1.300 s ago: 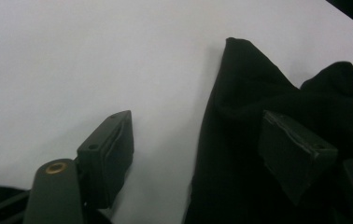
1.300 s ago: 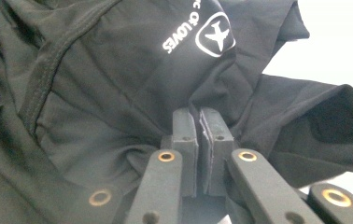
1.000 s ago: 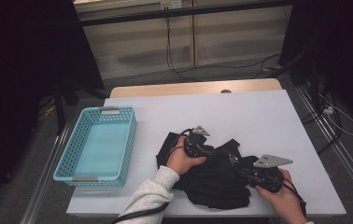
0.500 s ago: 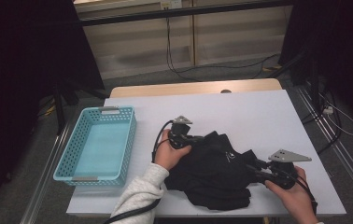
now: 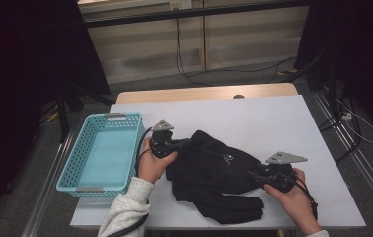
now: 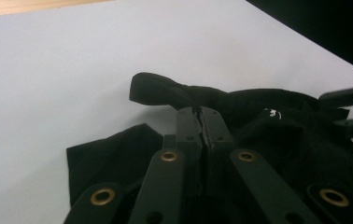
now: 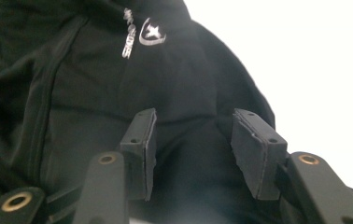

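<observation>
A black garment with a small white logo lies crumpled on the white table. My left gripper is at its left edge, with the jaws shut on a pinch of the black cloth; a rolled fold sticks out just past the tips. My right gripper is at the garment's right side. Its jaws have just been opening and stand apart, with black cloth lying between and below the pads, not pressed. Its jaws also show in the left gripper view.
A light blue plastic basket stands at the table's left side, close to my left hand. A wooden strip runs along the table's far edge. Bare white tabletop stretches behind and right of the garment. Cables lie on the floor beyond.
My left hand has moved left towards the basket, drawing the garment's edge out with it. My right hand swung right, then came back a little.
</observation>
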`<state>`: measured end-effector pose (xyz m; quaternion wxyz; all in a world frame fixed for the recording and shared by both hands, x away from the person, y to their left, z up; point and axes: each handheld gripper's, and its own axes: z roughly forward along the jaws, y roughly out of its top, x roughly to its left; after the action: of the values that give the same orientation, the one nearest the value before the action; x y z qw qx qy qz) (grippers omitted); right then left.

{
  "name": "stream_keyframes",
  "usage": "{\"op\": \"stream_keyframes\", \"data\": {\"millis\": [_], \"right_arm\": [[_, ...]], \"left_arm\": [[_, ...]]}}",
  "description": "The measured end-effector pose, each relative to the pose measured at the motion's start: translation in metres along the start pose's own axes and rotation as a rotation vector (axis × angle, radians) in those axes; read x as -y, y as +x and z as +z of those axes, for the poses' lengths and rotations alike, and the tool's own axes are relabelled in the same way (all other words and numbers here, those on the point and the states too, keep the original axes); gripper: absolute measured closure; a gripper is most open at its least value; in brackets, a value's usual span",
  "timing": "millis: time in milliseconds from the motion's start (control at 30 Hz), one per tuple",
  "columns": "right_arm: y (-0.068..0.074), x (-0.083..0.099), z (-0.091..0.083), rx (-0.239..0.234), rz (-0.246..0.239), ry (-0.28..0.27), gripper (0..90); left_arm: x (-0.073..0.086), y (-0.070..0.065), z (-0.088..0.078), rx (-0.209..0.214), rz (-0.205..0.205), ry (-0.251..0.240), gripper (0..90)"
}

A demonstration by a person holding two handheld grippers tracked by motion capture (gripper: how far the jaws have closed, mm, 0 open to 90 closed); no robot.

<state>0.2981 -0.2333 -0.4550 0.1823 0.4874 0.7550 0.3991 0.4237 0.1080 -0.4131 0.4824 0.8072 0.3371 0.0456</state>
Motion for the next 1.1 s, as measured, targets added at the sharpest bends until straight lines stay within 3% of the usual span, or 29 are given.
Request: {"op": "stream_keyframes", "data": {"millis": [133, 267, 300, 333, 367, 400, 533, 633, 700, 833, 867, 1000, 1100], "right_arm": [[0.004, -0.007, 0.005, 0.000, -0.022, 0.000, 50.4], [0.009, -0.009, 0.021, 0.013, -0.055, 0.049, 49.9], [0.011, -0.008, 0.025, 0.012, -0.063, 0.065, 60.5], [0.012, -0.005, 0.027, -0.003, -0.085, 0.044, 80.3], [0.012, -0.005, 0.027, -0.026, -0.079, 0.039, 84.4], [0.012, -0.006, 0.027, -0.017, -0.086, 0.045, 85.4], [0.011, -0.010, 0.011, -0.011, -0.100, 0.023, 86.4], [-0.002, -0.016, -0.015, 0.013, -0.083, -0.046, 87.0], [-0.005, -0.016, -0.021, 0.013, -0.080, -0.065, 87.2], [-0.021, -0.015, -0.048, 0.048, -0.074, -0.088, 87.3], [-0.021, -0.015, -0.048, 0.048, -0.074, -0.088, 87.3], [-0.030, -0.002, -0.055, 0.063, -0.065, -0.043, 87.2], [-0.035, 0.018, -0.049, 0.026, -0.038, 0.047, 87.1]], "left_arm": [[0.004, 0.001, -0.002, 0.002, -0.005, 0.001, 87.2], [0.008, -0.001, 0.000, 0.003, -0.010, -0.003, 87.2], [0.009, -0.001, 0.001, 0.003, -0.007, -0.001, 87.2], [0.010, -0.002, 0.001, 0.005, -0.011, -0.006, 87.2], [0.010, -0.002, 0.002, 0.001, -0.003, -0.001, 87.2], [0.010, -0.002, 0.002, -0.004, -0.003, -0.001, 87.2], [0.009, 0.001, -0.001, -0.032, -0.004, -0.019, 87.1], [0.008, 0.006, -0.006, -0.058, -0.014, -0.035, 87.2], [0.008, 0.007, -0.007, -0.064, -0.014, -0.040, 87.2], [0.006, 0.001, -0.010, -0.031, -0.002, -0.056, 87.2], [0.006, -0.002, -0.009, -0.021, 0.007, -0.053, 87.2], [0.008, -0.016, 0.004, 0.018, 0.030, -0.025, 86.8], [0.011, -0.022, 0.014, 0.042, 0.034, -0.007, 85.7]]}}
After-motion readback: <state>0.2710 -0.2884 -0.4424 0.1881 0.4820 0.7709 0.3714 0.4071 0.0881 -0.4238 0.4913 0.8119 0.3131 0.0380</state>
